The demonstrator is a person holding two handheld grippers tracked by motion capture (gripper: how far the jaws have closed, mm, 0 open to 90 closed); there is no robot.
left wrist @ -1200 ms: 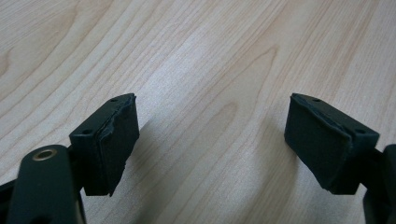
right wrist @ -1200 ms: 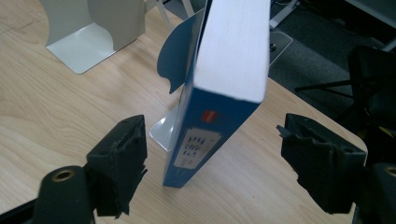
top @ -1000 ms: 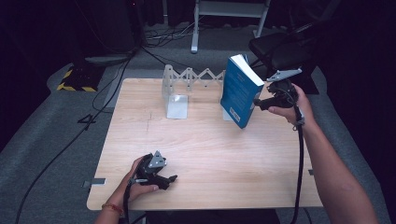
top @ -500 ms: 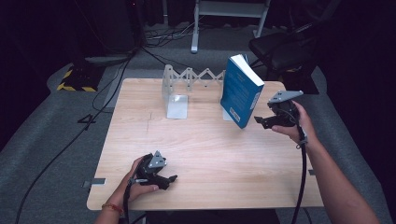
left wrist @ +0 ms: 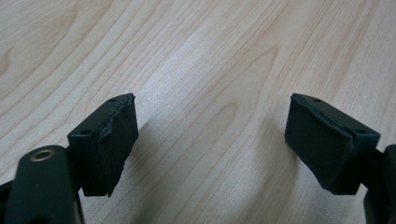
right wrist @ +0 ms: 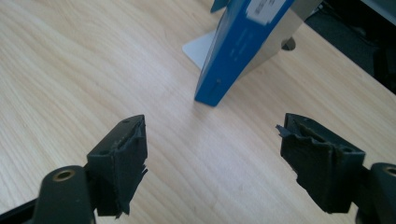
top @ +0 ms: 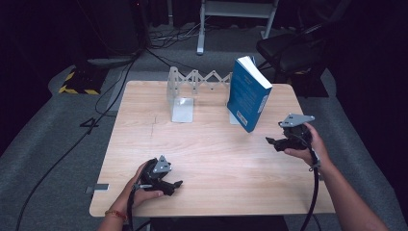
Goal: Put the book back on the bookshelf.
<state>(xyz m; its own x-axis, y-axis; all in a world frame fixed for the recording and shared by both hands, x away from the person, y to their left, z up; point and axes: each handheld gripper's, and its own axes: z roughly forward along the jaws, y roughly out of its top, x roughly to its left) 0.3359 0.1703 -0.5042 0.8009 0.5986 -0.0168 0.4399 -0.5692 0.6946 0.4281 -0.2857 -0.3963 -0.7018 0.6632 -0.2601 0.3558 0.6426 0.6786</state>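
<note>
Toward the back right of the table (top: 207,144), the blue book (top: 248,94) stood tilted against a metal bookend (right wrist: 275,42) of the accordion rack (top: 192,82). Right gripper (top: 273,141) hovered just beside it, jaws spread, nothing between them. Left gripper (top: 177,185) sat near the front edge, jaws spread over bare wood.

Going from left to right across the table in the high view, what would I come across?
Left gripper → metal bookend → blue book, leaning → right gripper.
</note>
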